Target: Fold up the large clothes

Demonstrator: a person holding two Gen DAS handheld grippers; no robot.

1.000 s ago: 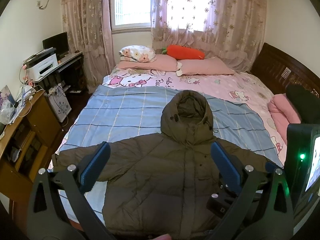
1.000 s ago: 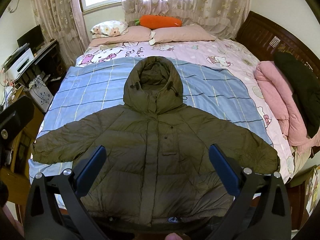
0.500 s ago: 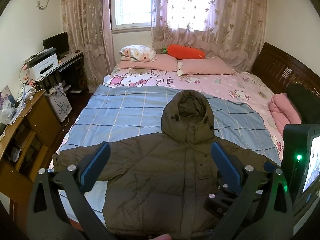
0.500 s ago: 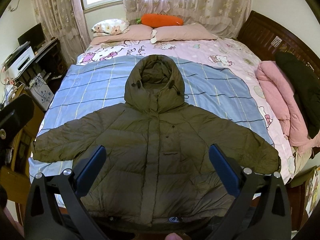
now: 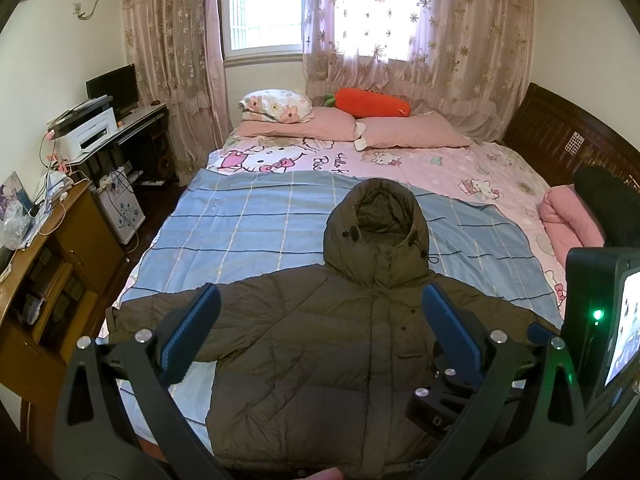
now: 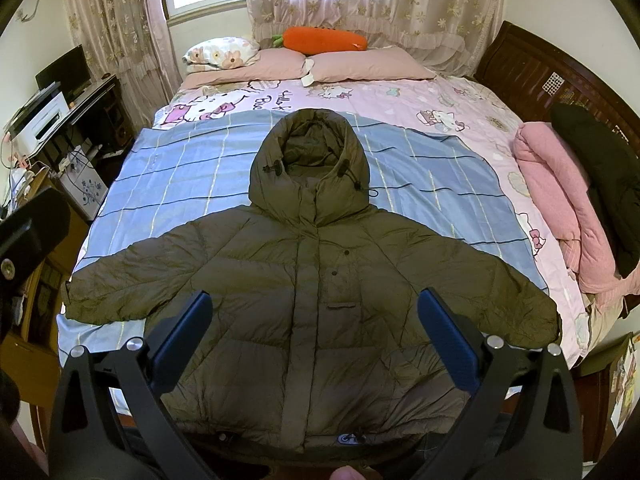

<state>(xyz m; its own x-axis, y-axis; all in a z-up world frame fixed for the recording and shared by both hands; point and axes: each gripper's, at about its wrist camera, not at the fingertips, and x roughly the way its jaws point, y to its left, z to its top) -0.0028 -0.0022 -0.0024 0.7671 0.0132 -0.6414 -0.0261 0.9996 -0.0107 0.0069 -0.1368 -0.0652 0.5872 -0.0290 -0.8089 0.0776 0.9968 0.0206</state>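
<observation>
I hold my left gripper [image 5: 320,304] and right gripper [image 6: 316,308] above the near edge of the bed, both with jaws spread wide and gripping nothing. Ahead of and below them, the olive-green hooded puffer jacket [image 6: 320,280] lies flat, front up, sleeves stretched to either side, hood pointing away, on the blue checked blanket [image 6: 180,168].

The jacket [image 6: 320,280] lies flat on the blanket [image 6: 180,176] at the near end of the bed [image 6: 460,120], hood pointing toward the pillows [image 6: 360,66] at the far end. A carrot cushion [image 6: 324,38] sits on those pillows. Left of the bed stands the desk [image 5: 136,120] with a printer [image 5: 86,132] on it; rolled bedding [image 6: 560,208] lies along the bed's right edge.
</observation>
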